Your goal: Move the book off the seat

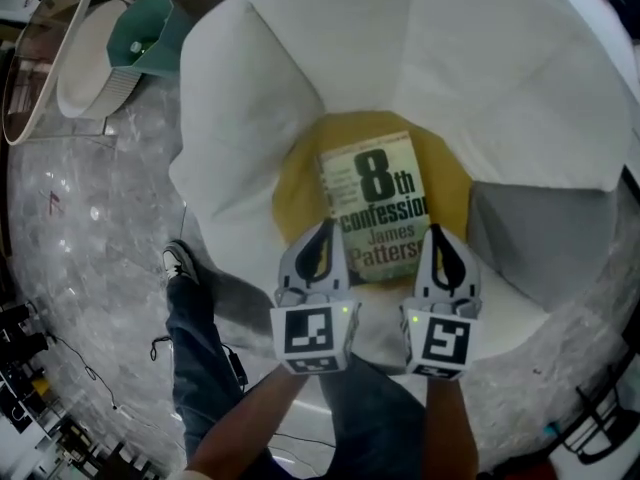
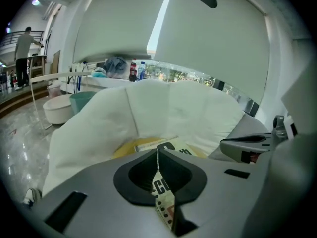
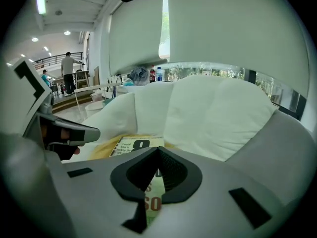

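**Both claws closed, noses at the book's near edge**

Closest in, the person's jeans-clad legs [image 1: 200,358] stand on the grey marbled floor [image 1: 90,228], with one shoe [image 1: 178,261] showing at the left. Two forearms reach forward, and the claws sit side by side.

The left claw [image 1: 322,240] has its jaws pressed together and grips nothing. Its tip is over the near left corner of the book [image 1: 375,203]. The right claw [image 1: 440,246] matches it: jaws together, empty, tip over the book's near right corner. I can't tell whether either tip actually touches the cover.

In the left gripper view, the left claw [image 2: 158,150] shows only a sliver of printed cover below its closed jaws. The right claw [image 3: 157,151] shows the same in the right gripper view.

The book lies flat and cover up on the round yellow seat cushion [image 1: 300,183], its title reading towards the person. The white padded petals of the chair [image 1: 300,48] rise around it, with a grey panel [image 1: 540,238] at the right.

Farther left on the floor, a teal container [image 1: 150,33] stands just beside a white round tub [image 1: 95,68]. Beyond the chair are bottles [image 2: 132,71] on a ledge, and far off a person [image 2: 24,46] stands by a railing.
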`<move>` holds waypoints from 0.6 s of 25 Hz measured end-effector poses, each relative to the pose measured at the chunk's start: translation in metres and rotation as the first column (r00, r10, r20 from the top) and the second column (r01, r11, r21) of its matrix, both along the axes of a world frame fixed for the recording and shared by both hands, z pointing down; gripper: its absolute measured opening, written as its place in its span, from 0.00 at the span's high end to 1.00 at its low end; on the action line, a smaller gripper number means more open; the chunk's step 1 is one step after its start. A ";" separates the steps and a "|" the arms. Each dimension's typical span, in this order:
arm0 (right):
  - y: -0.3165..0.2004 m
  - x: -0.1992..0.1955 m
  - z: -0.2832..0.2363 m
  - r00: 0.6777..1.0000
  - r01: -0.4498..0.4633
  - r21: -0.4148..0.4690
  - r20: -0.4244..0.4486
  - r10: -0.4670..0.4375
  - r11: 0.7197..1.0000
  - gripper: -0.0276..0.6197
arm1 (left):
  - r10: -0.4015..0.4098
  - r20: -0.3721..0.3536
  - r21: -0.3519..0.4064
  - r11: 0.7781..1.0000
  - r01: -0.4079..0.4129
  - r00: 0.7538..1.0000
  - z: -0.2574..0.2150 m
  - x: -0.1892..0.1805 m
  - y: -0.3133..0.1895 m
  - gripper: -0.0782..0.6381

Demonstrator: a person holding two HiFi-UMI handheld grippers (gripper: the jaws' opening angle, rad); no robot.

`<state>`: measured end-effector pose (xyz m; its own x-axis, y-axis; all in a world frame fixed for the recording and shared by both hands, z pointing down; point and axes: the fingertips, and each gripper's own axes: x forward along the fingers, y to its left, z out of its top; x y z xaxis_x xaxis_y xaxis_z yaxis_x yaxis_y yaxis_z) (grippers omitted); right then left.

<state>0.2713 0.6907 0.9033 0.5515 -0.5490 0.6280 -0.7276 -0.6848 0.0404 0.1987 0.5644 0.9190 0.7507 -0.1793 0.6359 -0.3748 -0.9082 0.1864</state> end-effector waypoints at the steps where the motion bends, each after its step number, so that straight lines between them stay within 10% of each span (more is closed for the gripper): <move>1: 0.001 0.001 0.004 1.000 -0.003 -0.002 0.000 0.003 1.000 0.95 | -0.009 0.011 -0.003 1.000 0.009 1.000 0.006 -0.001 0.000 0.88; 15: 0.007 0.005 0.090 0.947 0.104 -0.104 0.314 -0.067 0.989 0.64 | -0.091 0.178 -0.284 0.948 0.140 0.980 0.096 -0.007 0.024 0.49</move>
